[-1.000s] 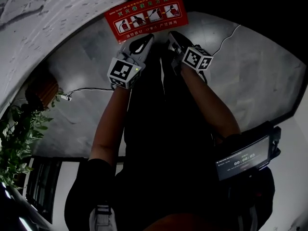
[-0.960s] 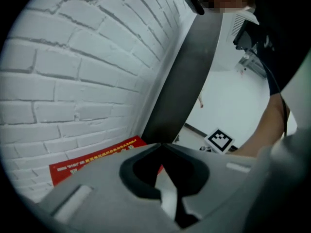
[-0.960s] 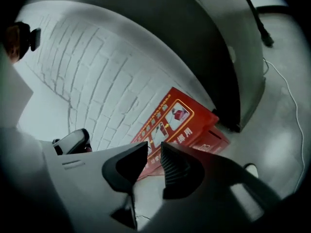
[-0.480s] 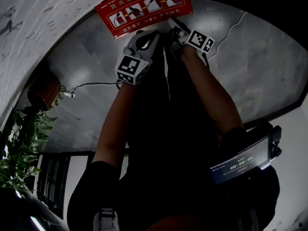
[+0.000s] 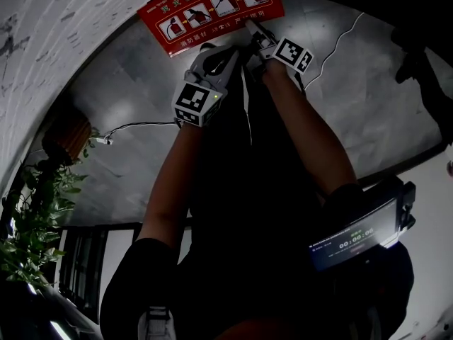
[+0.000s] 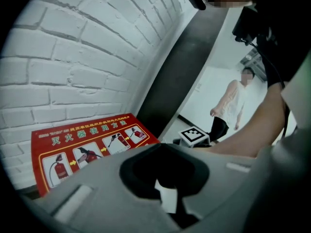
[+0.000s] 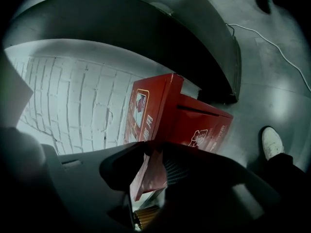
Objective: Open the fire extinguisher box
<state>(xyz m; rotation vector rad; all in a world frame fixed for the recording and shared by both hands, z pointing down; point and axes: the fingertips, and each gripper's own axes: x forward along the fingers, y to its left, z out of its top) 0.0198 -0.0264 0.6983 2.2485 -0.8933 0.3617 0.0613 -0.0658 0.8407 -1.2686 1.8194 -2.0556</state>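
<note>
Grey stone floor [image 5: 127, 83] down below, white brick wall [image 6: 73, 57] at the back. Red box [image 5: 212, 9] on the floor, right up against the wall, next to a dark post [image 6: 175, 67]. Top of the box full of little pictures of a red fire bottle, with yellow arrows in between. On the front, a thin slot and some white print.

Right claw [image 5: 255, 32] at the near edge of the box, on the right side. Jaws just now closing in, with the thin red lid [image 7: 148, 177] between them. Ribbed pad flat against one side of the lid, dark jaw on the other. So: holding the lid.

Left claw [image 5: 214, 54] just beside the right one, near the box top, pointing down at a slant. Jaws a little apart, nothing in the gap. Touching the box or not: cannot tell.

Two bare arms behind the claws. Small screen [image 5: 354, 236] with numbers near the right elbow.

Green plant [image 5: 32, 218] far to the left. Thin white cord [image 5: 138, 127] across the floor near the plant. White shoe [image 7: 272, 142] on the floor, off to one side of the box. Person [image 6: 233, 106] in a pale top standing well back, in a bright room past the dark post.
</note>
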